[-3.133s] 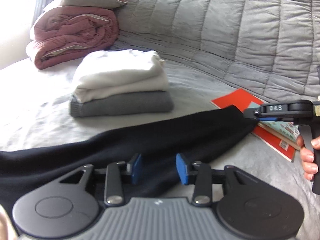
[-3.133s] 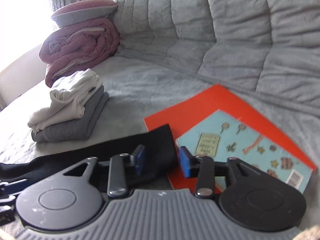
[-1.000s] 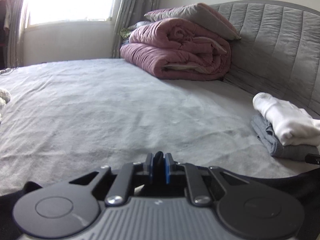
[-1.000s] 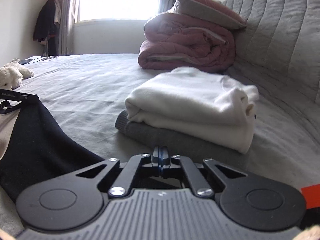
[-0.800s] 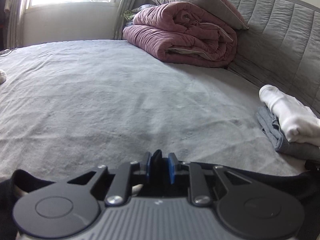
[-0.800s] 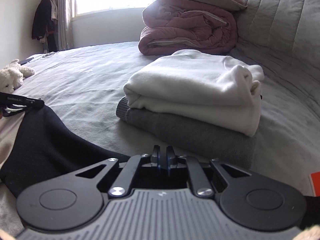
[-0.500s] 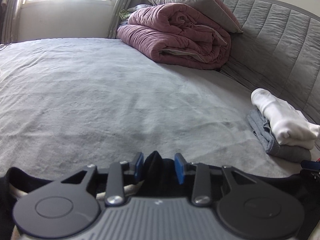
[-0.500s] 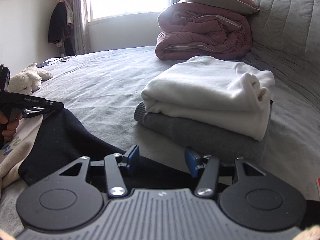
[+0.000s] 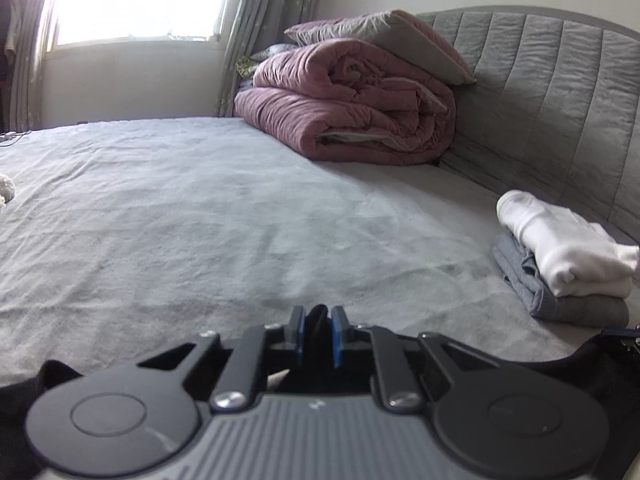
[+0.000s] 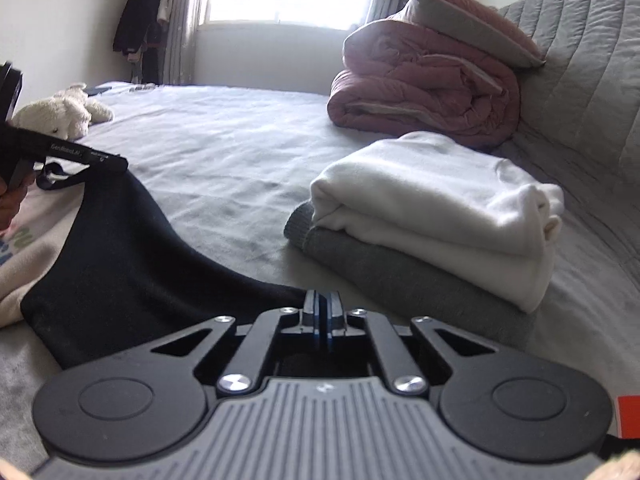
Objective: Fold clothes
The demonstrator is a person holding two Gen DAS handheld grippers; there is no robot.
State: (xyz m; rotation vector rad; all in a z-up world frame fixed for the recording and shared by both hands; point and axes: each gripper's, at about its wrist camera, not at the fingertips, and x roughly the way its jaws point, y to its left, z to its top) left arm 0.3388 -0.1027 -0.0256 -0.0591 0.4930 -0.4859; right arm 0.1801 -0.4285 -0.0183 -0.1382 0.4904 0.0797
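Note:
A black garment (image 10: 120,248) hangs stretched between my two grippers above the grey bed. My left gripper (image 9: 318,320) is shut on a fold of it (image 9: 318,316); the left gripper also shows in the right wrist view (image 10: 108,160), at the garment's far corner. My right gripper (image 10: 322,308) is shut on the near edge of the black garment. A cream garment with print (image 10: 24,248) lies under the black one at the left.
A stack of a folded white top (image 10: 436,204) on a folded grey one (image 10: 400,272) lies close on the right (image 9: 560,248). A rolled pink quilt (image 9: 352,108) and pillow sit by the quilted headboard (image 9: 560,100). A plush toy (image 10: 60,114) lies far left. An orange book corner (image 10: 628,416) shows.
Both grippers stood open half a second ago and have closed again on the black garment. The views have shifted slightly; the garment hangs between them.

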